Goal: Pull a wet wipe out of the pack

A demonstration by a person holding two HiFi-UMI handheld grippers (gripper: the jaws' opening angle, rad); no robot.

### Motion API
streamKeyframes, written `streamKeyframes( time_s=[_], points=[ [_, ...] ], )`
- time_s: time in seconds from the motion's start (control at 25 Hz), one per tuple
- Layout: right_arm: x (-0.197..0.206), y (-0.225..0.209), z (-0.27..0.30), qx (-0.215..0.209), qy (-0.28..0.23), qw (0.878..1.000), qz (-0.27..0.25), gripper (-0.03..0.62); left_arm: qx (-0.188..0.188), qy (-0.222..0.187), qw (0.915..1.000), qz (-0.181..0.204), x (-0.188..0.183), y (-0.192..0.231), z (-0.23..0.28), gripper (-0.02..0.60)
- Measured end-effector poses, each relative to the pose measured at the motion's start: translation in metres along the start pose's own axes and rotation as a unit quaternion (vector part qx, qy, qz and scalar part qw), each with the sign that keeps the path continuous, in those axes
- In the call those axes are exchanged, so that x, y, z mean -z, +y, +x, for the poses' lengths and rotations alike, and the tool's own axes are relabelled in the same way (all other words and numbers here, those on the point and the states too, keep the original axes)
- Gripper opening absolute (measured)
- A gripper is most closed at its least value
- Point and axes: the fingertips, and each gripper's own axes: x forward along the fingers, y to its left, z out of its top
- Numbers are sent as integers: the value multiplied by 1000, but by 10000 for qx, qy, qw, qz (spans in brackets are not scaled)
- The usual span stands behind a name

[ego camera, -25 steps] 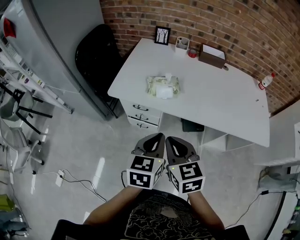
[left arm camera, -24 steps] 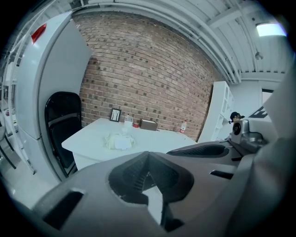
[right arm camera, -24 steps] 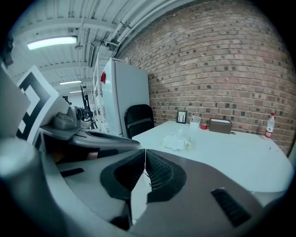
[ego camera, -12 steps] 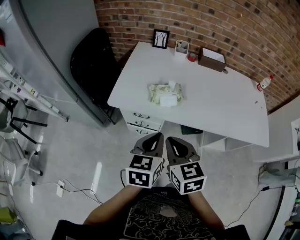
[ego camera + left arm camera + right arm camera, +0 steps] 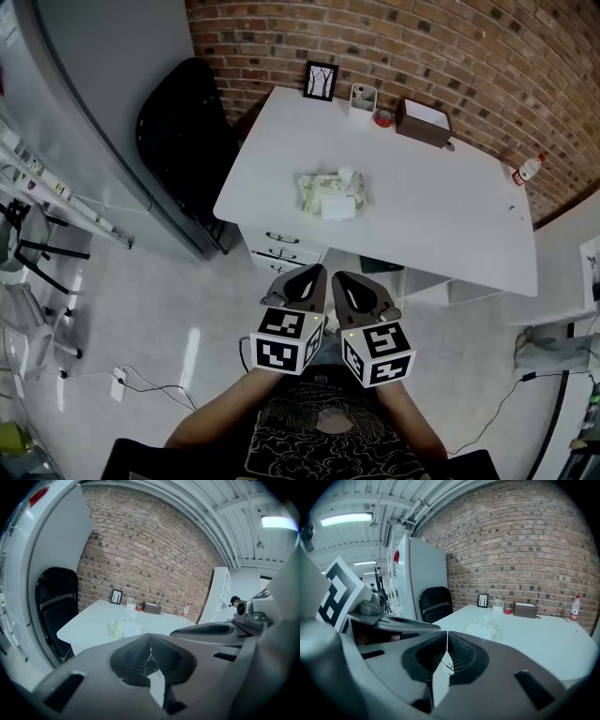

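A pale green wet wipe pack (image 5: 330,194) with a white flap and a wipe poking up lies near the front of the white table (image 5: 450,216). It also shows as the pack (image 5: 124,627) in the left gripper view and the pack (image 5: 482,630) in the right gripper view. My left gripper (image 5: 302,281) and right gripper (image 5: 352,287) are held side by side close to my body, well short of the table, over the floor. Both have their jaws shut with nothing between them.
At the table's back edge stand a small framed picture (image 5: 322,79), a white cup (image 5: 363,96), a red item (image 5: 382,116) and a brown box (image 5: 424,120). A small bottle (image 5: 526,170) sits far right. A black chair (image 5: 183,131) and grey cabinet (image 5: 103,112) stand left. Drawers (image 5: 286,248) sit under the table.
The view has shifted slightly, so the table and pack sit a little lower and closer. Both grippers stay shut, side by side in the same place.
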Motion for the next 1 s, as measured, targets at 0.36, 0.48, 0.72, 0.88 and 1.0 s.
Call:
streamKeyframes(
  time_s=[0.36,0.48,0.72,0.88,1.0],
  points=[
    [-8,-26,24,65,-62,10000,-5,20,-76,-43,9999,90,-11,13,25,12],
    [-12,-38,36,76,-85,9999,21,20,-140,1,9998,104,-15,20,38,12],
    [-20,-68,68,39,0,10000,34,20,-222,101,9996,125,-28,35,75,12],
    [-24,-90,90,51,88,9999,32,20,-221,195,9995,103,-35,43,103,12],
    [-28,-106,106,62,149,9999,37,20,-231,274,9993,67,-38,50,125,12]
  ],
)
